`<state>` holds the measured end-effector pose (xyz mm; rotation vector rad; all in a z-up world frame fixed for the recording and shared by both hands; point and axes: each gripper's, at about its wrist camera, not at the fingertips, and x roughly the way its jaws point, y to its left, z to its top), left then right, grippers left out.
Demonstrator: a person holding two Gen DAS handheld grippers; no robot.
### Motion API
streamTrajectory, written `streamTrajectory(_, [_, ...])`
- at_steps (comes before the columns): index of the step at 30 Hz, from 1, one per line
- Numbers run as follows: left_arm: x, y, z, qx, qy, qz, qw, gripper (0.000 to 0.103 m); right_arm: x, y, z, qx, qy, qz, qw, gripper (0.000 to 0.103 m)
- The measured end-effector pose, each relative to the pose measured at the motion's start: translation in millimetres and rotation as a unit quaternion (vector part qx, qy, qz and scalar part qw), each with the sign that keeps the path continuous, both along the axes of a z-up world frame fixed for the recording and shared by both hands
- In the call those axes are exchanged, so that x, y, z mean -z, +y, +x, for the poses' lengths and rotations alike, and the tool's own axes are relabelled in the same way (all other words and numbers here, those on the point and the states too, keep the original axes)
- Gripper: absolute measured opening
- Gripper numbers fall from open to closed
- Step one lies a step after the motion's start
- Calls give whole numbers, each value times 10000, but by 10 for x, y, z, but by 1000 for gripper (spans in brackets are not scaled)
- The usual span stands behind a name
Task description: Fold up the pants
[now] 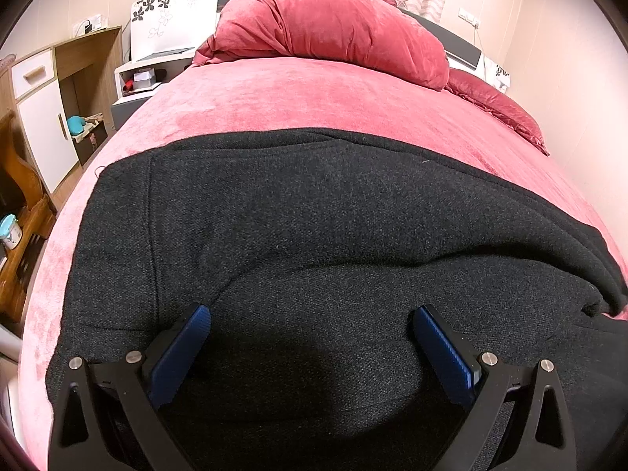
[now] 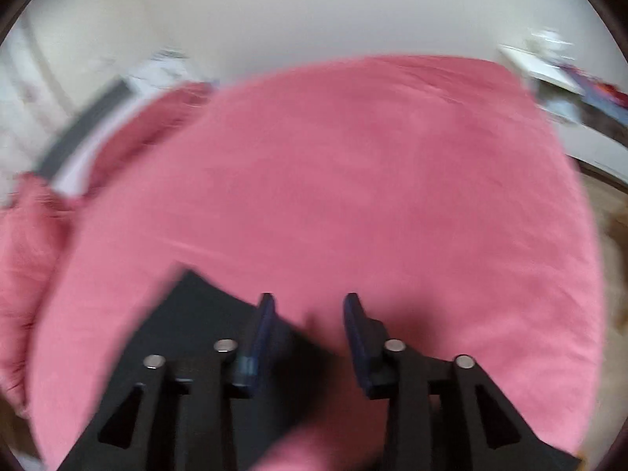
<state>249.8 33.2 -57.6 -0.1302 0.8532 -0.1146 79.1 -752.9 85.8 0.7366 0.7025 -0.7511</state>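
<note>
The dark charcoal pants (image 1: 298, 212) lie spread across the pink bed (image 1: 314, 94), with a fold ridge running across their middle. My left gripper (image 1: 310, 320) is open, its blue pads wide apart just above the near part of the cloth, holding nothing. In the blurred right wrist view, my right gripper (image 2: 308, 302) is open above the bed (image 2: 373, 180). A corner of the pants (image 2: 196, 306) lies under and left of its left finger, with nothing between the pads.
A bunched red duvet (image 1: 329, 27) and a red pillow (image 1: 498, 106) lie at the head of the bed. A bedside table (image 1: 137, 78), a wooden cabinet (image 1: 51, 106) and wooden furniture (image 1: 19, 212) stand to the left. Right wrist view shows floor (image 2: 604, 216) past the bed's right edge.
</note>
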Motion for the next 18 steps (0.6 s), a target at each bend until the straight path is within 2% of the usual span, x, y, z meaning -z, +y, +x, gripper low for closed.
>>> streamTrajectory(2, [7, 5, -2, 1, -4, -23, 10000, 103, -18, 51, 321, -515, 15, 123, 9986, 48])
streamTrajectory(3, [9, 8, -4, 3, -12, -41, 10000, 103, 30, 86, 585, -740, 206, 188, 9969, 48])
streamTrajectory(6, [12, 18, -16, 4, -24, -49, 10000, 103, 255, 97, 1056, -885, 703, 323, 9931, 48])
streamTrajectory(9, [17, 42, -24, 13, -37, -89, 10000, 103, 507, 158, 1518, -912, 1179, 118, 9888, 49])
streamTrajectory(10, [18, 46, -26, 16, -40, -103, 9999, 103, 562, 145, 1628, -893, 1320, 20, 9872, 53])
streamTrajectory(12, [19, 54, -27, 20, -44, -128, 9999, 103, 595, 283, 1661, -884, 1491, -460, 9838, 47])
streamTrajectory(13, [19, 55, -31, 21, -51, -133, 9999, 103, 584, 340, 1643, -935, 1489, -541, 9829, 20])
streamTrajectory(14, [19, 56, -34, 22, -53, -138, 9999, 103, 550, 383, 1665, -1124, 1465, -534, 9814, 14])
streamTrajectory(16, [16, 51, -31, 24, -54, -147, 9999, 103, 377, 404, 1666, -1216, 1367, -794, 9799, 12])
streamTrajectory(18, [12, 47, -27, 25, -55, -138, 9999, 103, 75, 364, 1649, -1050, 854, -1097, 9847, 12])
